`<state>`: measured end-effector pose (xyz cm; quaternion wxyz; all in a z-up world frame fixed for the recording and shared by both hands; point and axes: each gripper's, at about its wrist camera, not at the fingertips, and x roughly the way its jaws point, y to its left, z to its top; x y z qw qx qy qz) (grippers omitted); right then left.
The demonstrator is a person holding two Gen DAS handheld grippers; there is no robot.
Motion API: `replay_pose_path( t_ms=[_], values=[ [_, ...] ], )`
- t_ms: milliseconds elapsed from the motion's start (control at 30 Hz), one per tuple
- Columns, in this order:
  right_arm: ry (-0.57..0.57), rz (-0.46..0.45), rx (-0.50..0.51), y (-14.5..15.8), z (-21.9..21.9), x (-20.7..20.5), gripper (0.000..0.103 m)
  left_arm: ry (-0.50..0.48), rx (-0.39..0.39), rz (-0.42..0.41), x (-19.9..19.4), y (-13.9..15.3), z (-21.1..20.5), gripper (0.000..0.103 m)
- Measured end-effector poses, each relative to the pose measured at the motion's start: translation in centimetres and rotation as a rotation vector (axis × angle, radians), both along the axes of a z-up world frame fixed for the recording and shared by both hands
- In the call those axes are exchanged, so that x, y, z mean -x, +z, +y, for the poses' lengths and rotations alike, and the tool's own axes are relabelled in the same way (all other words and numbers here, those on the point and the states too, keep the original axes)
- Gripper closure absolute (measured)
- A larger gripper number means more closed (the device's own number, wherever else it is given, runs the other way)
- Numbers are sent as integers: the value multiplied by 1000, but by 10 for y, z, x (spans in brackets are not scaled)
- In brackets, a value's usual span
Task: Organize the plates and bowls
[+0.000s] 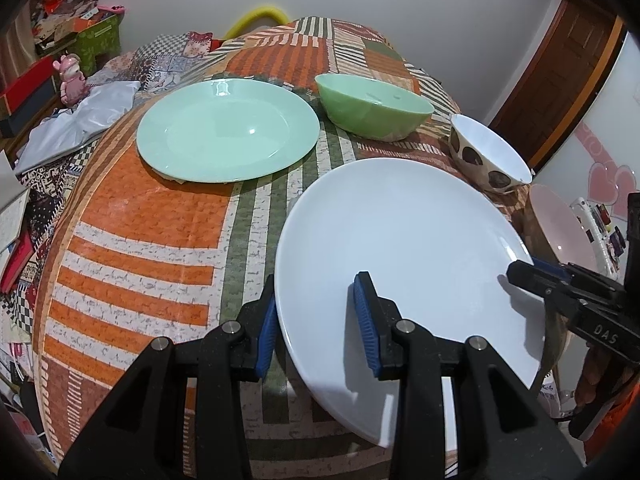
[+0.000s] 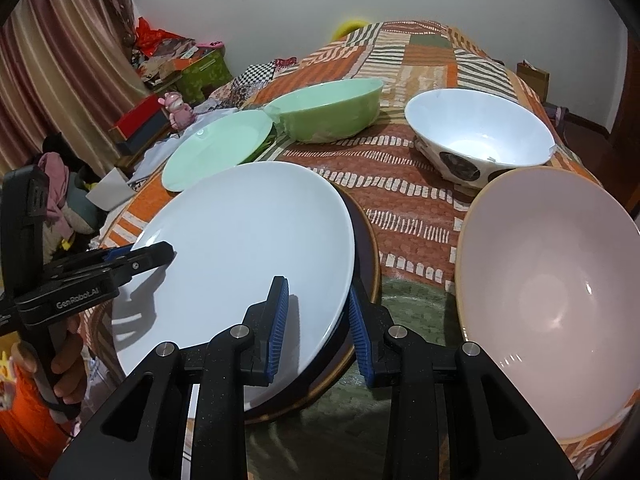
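Note:
A large white plate (image 1: 400, 240) (image 2: 240, 240) lies nearest me, over a dark plate with a tan rim (image 2: 366, 256). My left gripper (image 1: 318, 320) (image 2: 166, 252) is shut on its left rim and my right gripper (image 2: 320, 312) (image 1: 516, 272) is shut on its right rim. Farther back on the table are a mint green plate (image 1: 228, 132) (image 2: 216, 148), a green bowl (image 1: 372, 108) (image 2: 328, 112) and a white bowl with dark spots (image 1: 488, 152) (image 2: 480, 132). A pale pink bowl (image 2: 552, 288) (image 1: 560, 228) stands to the right of the white plate.
The table wears an orange, green and white patterned cloth (image 1: 152, 240). Left of it is clutter: a pink figurine (image 1: 71, 80), a green box (image 1: 100, 36) and a white cloth (image 1: 80, 120). A person's hand (image 2: 68, 364) holds the left gripper's handle.

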<state>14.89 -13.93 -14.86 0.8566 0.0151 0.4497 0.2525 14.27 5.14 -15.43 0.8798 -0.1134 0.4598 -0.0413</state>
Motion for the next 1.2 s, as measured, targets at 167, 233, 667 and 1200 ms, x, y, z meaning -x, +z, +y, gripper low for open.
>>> replay_pose_path(
  t_ms=[167,233,667,1200],
  values=[
    [-13,-38,41,5,-2,4,74,-24,-44,0,-4,-3,-11,68],
    [-17,-62,81,6,-3,5,74,-25,-63,-7,-5,-4,-14,68],
    [-3,-112,32,25,-6,2,73,-5,-84,-48,1,13,-5,68],
    [104,-167,19,49,51,-28,63,124,-160,-123,-23,68,65,40]
  ],
)
